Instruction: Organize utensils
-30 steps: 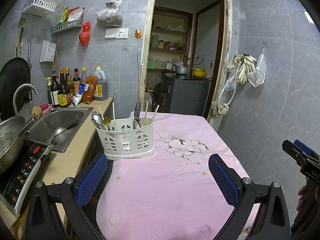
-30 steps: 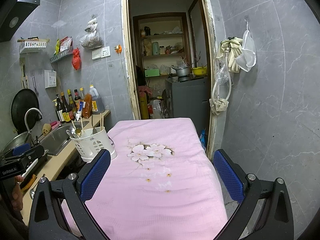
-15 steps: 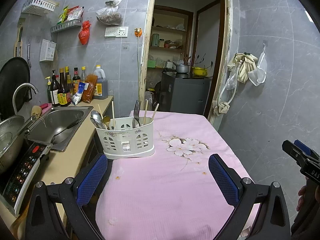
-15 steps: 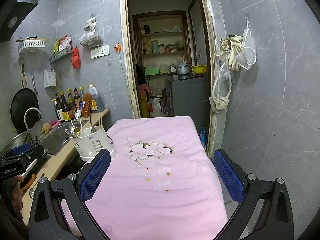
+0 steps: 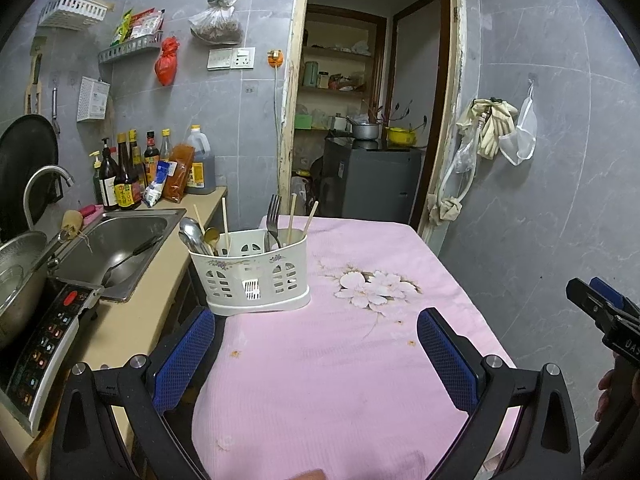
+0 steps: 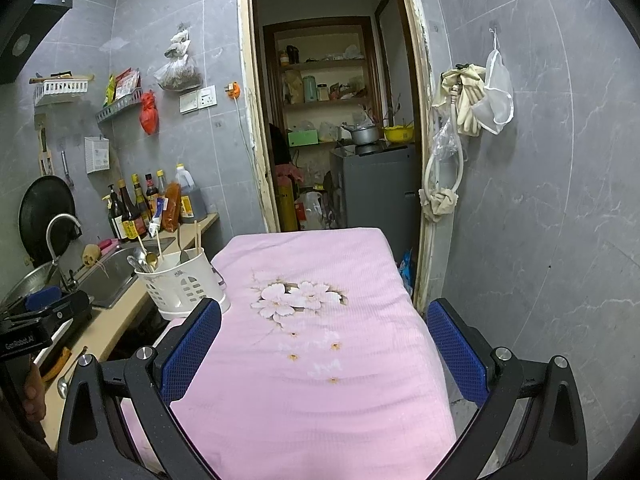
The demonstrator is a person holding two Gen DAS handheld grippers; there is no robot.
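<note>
Both grippers, left (image 5: 316,354) and right (image 6: 324,346), stay spread wide and empty above the pink cloth (image 5: 340,360). The caddy (image 5: 250,272), holding fork (image 5: 273,216), spoons (image 5: 192,232) and chopsticks (image 5: 225,220), remains at the cloth's left edge beside the sink (image 5: 120,240); nothing has shifted.

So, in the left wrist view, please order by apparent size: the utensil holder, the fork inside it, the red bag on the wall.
1. utensil holder, clearly largest.
2. fork and red bag: they look similar, and the bag hangs farther away, so I leave them unranked.

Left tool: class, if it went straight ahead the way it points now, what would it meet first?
Probably the pink flowered tablecloth beneath the open left tool; the white plastic utensil caddy stands left of that line. Depth is uncertain.
</note>
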